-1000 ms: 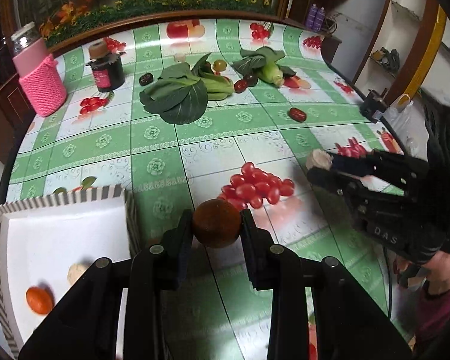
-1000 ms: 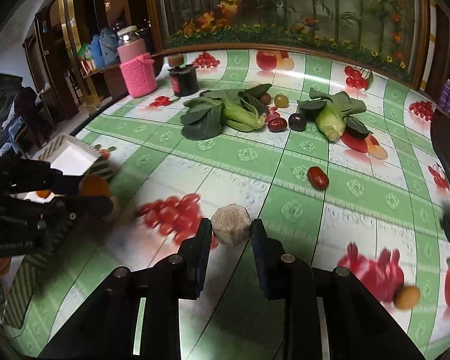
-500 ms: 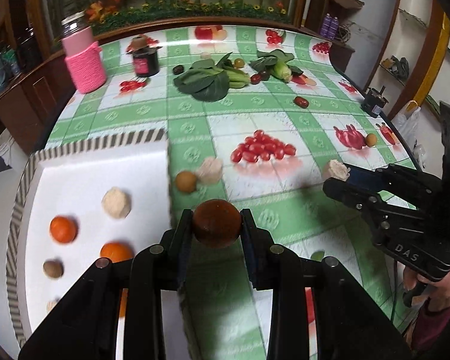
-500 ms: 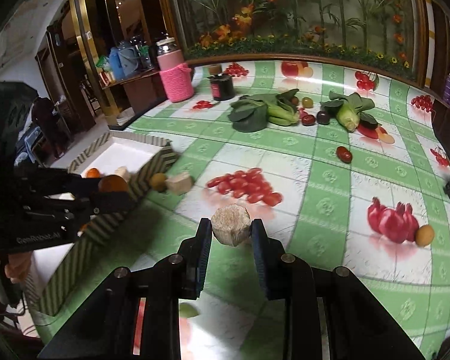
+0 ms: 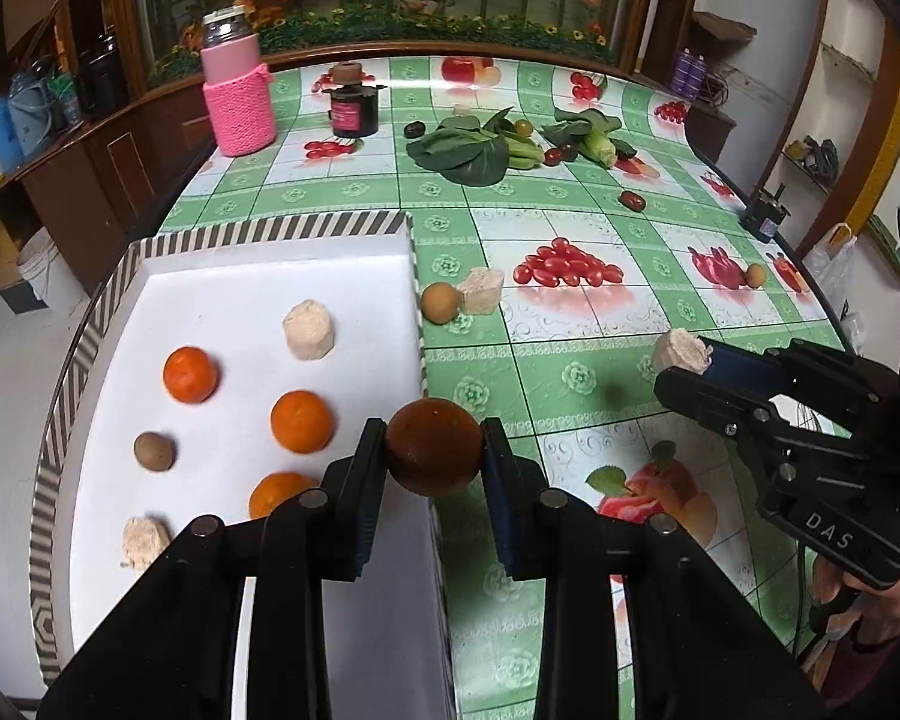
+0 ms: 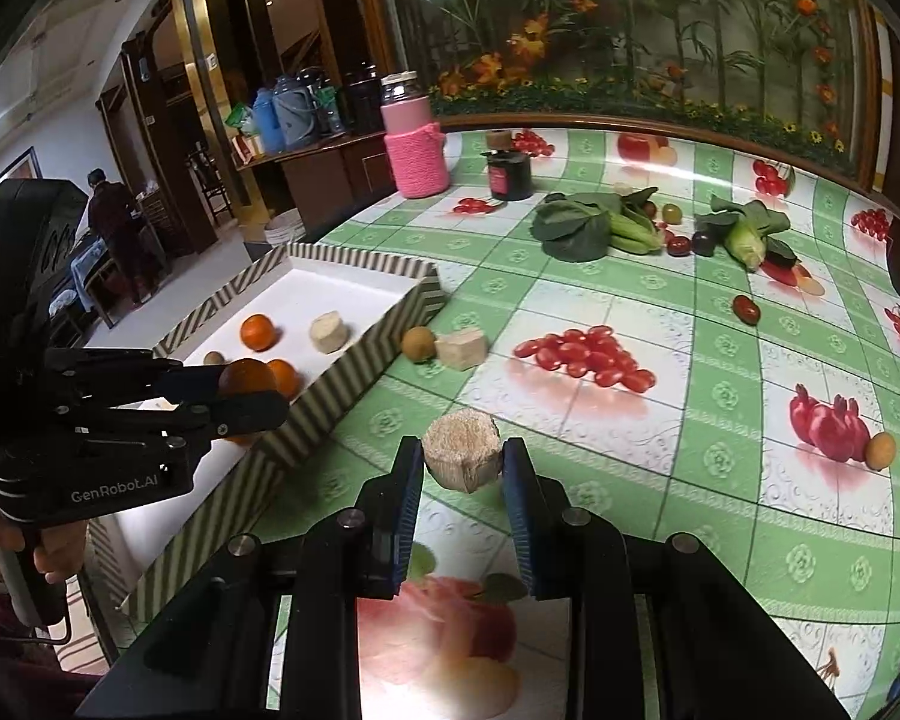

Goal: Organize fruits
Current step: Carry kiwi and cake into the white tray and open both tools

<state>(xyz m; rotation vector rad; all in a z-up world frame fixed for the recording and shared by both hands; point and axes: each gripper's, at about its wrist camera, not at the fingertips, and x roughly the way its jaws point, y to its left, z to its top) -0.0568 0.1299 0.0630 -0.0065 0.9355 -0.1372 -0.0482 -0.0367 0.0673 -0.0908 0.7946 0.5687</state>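
The striped tray (image 5: 252,233) holds three oranges (image 5: 190,374), two pale chunks and a small brown fruit. Above its right edge the left gripper (image 5: 433,450) clamps a dark brown fruit (image 5: 435,447); the right gripper (image 6: 462,462) grips a beige chunk (image 6: 462,457) over the tablecloth (image 6: 678,312), near a loose round fruit (image 6: 419,344).

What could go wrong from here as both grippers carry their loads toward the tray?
1. The left gripper pinches the round brown fruit only at its sides over the tray wall; it could slip out and roll.
2. Dropped there, it may land on the oranges close below.
3. The right gripper with its beige chunk is near the left gripper, so they might collide.
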